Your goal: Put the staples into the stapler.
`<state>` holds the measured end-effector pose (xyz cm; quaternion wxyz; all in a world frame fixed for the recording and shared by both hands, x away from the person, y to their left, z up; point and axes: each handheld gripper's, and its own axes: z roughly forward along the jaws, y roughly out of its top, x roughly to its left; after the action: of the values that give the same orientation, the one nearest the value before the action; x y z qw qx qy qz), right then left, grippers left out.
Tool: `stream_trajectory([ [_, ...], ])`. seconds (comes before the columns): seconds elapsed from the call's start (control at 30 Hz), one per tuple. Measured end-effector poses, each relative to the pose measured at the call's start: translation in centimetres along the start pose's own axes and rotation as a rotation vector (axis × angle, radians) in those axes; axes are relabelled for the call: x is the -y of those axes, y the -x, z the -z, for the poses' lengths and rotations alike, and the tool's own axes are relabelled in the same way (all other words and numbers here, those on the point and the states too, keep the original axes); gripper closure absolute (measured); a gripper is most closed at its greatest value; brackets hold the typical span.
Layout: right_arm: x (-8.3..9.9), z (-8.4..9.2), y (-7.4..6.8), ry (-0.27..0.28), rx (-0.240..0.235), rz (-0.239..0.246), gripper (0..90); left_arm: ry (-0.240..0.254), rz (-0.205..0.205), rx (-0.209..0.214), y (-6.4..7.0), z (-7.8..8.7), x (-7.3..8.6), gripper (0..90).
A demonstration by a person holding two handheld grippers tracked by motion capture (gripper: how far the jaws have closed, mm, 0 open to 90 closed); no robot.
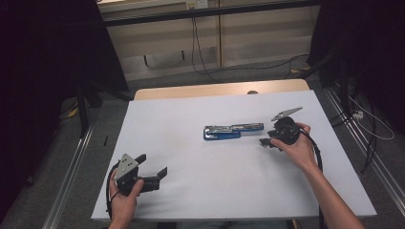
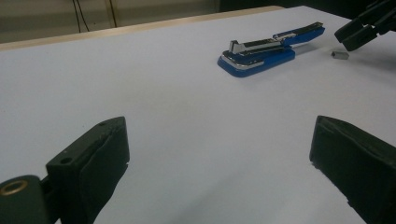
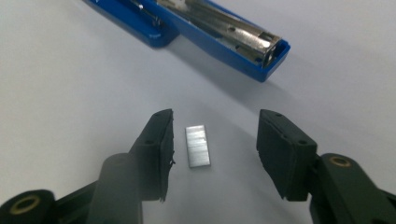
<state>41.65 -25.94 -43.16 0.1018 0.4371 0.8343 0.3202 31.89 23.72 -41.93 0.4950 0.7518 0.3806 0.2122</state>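
The right gripper (image 3: 215,140) stands open astride the staple strip (image 3: 197,145), not touching; the opened blue stapler (image 3: 219,32) lies just beyond, path clear.

White table top (image 1: 191,191) with a wooden far edge (image 1: 215,89), grey carpet floor (image 1: 62,143), black cables (image 1: 198,52) along a beige wall panel (image 1: 248,38)

Dim room with dark edges; the white rectangular counter (image 1: 191,157) is evenly lit from above, casting soft shadows. Close black jaws blur in both gripper views; the blue metal stapler (image 3: 219,32) shows mild glare.
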Motion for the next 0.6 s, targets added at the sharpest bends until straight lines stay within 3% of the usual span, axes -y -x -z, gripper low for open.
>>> stream_trajectory([
  [0.13,-0.43,0.04,-0.42,-0.033,-0.008,0.020,52.2,-0.004,0.004,0.003,0.00,-0.07,0.09,5.0],
  [0.53,-0.61,-0.57,-0.42,-0.100,-0.022,0.036,49.2,-0.015,-0.004,0.017,0.10,-0.25,0.16,5.0],
  [0.6,-0.85,-0.69,-0.70,-0.121,-0.010,0.063,52.4,-0.016,-0.002,0.014,0.14,-0.28,0.16,5.0],
])
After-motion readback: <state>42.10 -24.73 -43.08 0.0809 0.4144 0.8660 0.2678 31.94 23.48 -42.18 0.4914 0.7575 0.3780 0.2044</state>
